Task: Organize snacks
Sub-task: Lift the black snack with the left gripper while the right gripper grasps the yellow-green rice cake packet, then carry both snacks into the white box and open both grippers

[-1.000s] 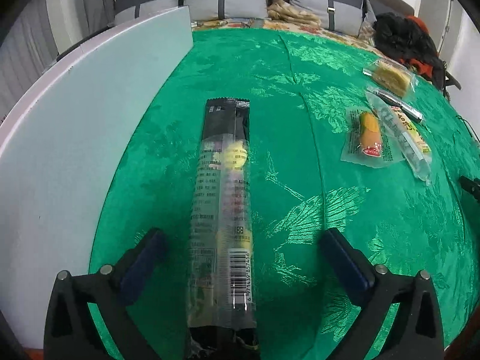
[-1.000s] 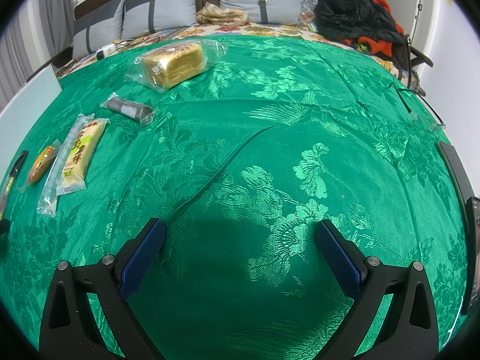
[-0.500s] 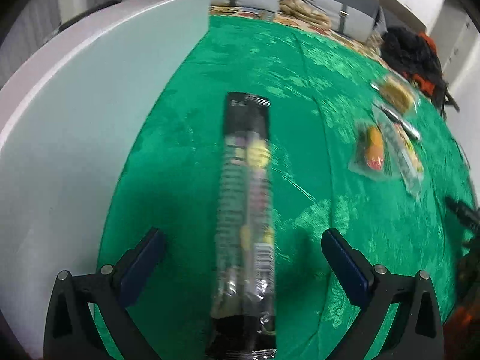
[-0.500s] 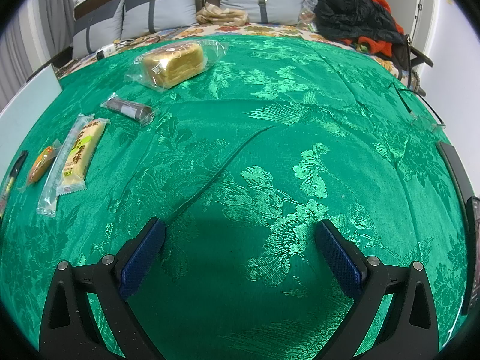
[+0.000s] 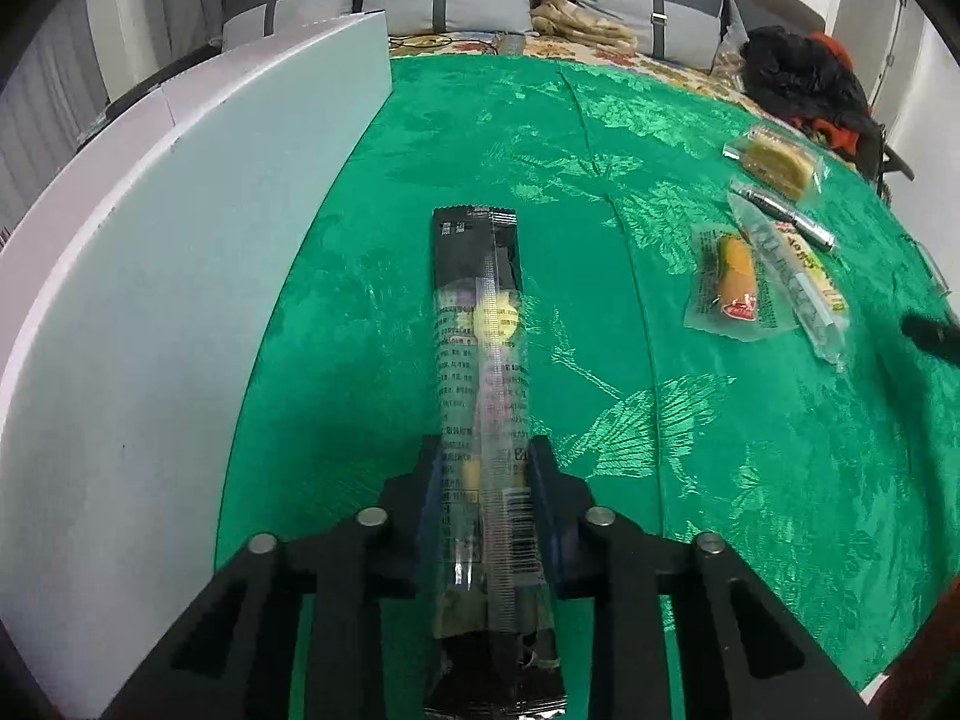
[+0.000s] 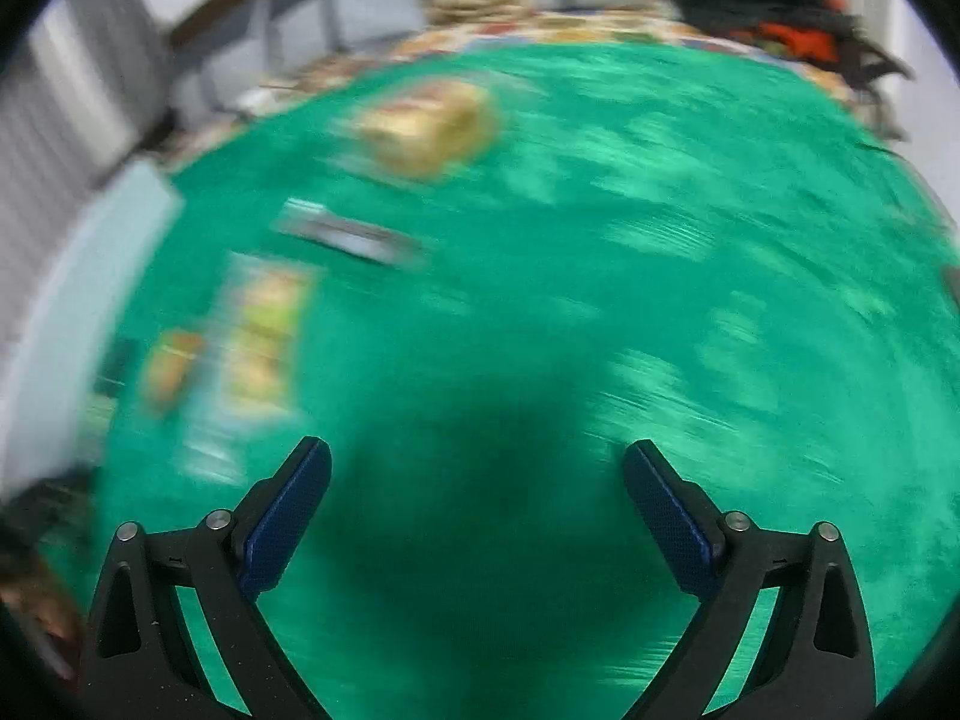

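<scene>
The left hand-held gripper (image 5: 483, 468) pinches a long snack packet (image 5: 483, 360) near its barcode end, the rest lying forward over the green cloth (image 5: 690, 510) beside a white board (image 5: 180, 276). The packet looks light, slick and crinkly, with loose pieces inside, so a hold nearer its middle would likely sag less. The right hand-held gripper (image 6: 477, 492) is spread, empty, its view blurred.
</scene>
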A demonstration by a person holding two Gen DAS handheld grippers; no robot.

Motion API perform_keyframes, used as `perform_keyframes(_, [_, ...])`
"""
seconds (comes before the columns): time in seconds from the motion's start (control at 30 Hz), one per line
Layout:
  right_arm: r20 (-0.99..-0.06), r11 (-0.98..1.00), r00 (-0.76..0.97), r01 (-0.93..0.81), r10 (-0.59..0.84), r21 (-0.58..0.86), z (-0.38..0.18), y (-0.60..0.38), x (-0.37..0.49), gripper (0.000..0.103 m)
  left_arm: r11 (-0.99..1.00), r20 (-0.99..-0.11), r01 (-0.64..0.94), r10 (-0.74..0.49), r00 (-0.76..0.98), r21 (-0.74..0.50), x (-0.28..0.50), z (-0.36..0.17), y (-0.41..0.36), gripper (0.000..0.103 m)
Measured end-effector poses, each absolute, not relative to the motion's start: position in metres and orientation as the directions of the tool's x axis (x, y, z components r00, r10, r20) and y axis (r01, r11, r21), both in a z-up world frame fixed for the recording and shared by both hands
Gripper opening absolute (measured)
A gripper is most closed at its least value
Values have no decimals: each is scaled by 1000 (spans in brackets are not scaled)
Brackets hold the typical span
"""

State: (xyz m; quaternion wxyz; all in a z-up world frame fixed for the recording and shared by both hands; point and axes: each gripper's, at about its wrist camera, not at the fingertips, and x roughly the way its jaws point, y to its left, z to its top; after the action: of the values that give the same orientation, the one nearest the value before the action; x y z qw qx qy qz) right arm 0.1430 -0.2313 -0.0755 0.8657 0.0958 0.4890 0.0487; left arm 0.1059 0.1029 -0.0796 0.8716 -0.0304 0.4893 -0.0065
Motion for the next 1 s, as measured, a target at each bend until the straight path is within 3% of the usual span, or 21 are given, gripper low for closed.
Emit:
perform_keyframes(0.1, [-845, 978, 491, -104, 209, 182, -66, -177, 173, 97, 993, -853, -22, -89, 514, -117, 101, -79, 107, 20])
perform_keyframes(0.17, [-877, 982, 443, -126, 185, 144, -74, -151, 195, 89, 990, -851, -20, -111, 513, -141, 93, -78, 109, 20])
perform_keyframes(0.23, [-906, 984, 390, -129, 167, 125, -85, -138, 209, 34, 987, -848, -16, -130, 514, -161, 84, -78, 111, 20])
perform_keyframes(0.43, [-922, 984, 347, -107, 173, 145, -94, -135, 218, 40, 973, -831, 23, -209, 515, -231, 68, -78, 108, 20])
perform_keyframes(0.47, [-927, 984, 339, -130, 161, 124, -94, -132, 218, 39, 968, -826, 33, -229, 515, -248, 67, -77, 106, 20])
perform_keyframes(0.5, [-937, 984, 325, -158, 126, 78, -94, -128, 217, 30, 964, -820, 40, -245, 518, -263, 67, -74, 105, 20])
perform_keyframes(0.57, [-950, 985, 301, -171, 87, 37, -91, -129, 216, 31, 955, -805, 47, -273, 528, -293, 65, -66, 105, 20])
perform_keyframes(0.7, [-925, 989, 354, -90, 138, 114, -68, -158, 197, 30, 925, -741, 60, -337, 580, -374, 53, -33, 113, 20])
perform_keyframes(0.8, [-872, 966, 424, -25, 243, 257, -39, -178, 179, 30, 909, -693, 75, -364, 622, -410, 43, -5, 119, 20])
perform_keyframes(1.0, [-726, 881, 512, -160, 459, 445, 43, -127, 165, 31, 891, -592, 54, -344, 729, -450, 40, 61, 166, 20])
